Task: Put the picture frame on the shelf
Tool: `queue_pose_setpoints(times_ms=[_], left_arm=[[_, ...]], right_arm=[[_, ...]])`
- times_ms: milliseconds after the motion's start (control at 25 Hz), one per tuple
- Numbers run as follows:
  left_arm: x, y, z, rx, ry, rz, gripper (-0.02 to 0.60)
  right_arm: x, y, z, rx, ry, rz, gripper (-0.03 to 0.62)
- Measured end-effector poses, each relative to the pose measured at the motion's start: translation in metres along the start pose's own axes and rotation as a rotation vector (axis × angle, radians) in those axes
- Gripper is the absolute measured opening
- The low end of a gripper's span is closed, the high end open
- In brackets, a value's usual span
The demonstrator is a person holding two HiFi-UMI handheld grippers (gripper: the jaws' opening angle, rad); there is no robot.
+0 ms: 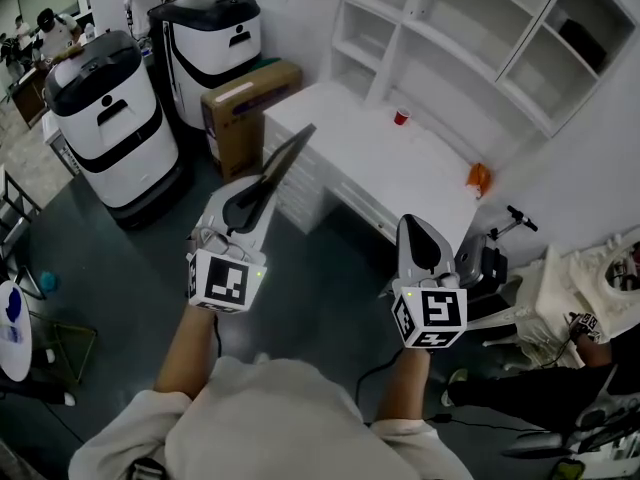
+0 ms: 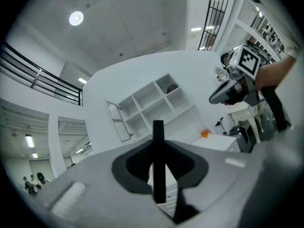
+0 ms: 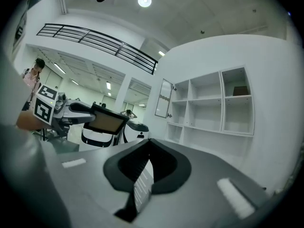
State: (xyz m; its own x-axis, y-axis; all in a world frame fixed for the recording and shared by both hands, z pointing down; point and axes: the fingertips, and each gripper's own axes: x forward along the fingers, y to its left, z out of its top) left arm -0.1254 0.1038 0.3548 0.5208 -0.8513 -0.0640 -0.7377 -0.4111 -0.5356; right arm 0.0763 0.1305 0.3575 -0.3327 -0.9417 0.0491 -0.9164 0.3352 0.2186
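Left gripper [image 1: 258, 200]: pinching the picture frame [image 1: 292, 153] edge-on, centre-left of the head view.
Right gripper [image 1: 418, 230]: pressed together, empty, right of centre.
Shelf [image 1: 470, 28]: upper right, well apart from the frame.
Done: frame in grip, aloft.
Left: carrying across, setting into a bay.

Dark frame [image 1: 290, 158] was clamped edge-on in the left claw [image 1: 258, 198], tilted forward over the floor; white shelf [image 1: 470, 38] stood on the wall ahead.
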Motion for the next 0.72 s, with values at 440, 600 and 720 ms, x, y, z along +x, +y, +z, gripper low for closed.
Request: queue_pose_setpoints(times_ms=[440,600,720], left_arm=[[-0.012,0.017,-0.031,-0.011,-0.024,-0.056,0.072],[-0.009,0.024,-0.040,-0.008,-0.024,-0.063,0.072],[0.000,0.029,-0.043,-0.009,-0.024,-0.063,0.072]], right_arm=[[0.013,0.040,-0.002,0.006,0.018,-0.021,0.006],[0.024,0.045,-0.003,0.009,0.017,-0.024,0.007],[0.032,0.041,-0.002,0.011,0.012,-0.027,0.006]])
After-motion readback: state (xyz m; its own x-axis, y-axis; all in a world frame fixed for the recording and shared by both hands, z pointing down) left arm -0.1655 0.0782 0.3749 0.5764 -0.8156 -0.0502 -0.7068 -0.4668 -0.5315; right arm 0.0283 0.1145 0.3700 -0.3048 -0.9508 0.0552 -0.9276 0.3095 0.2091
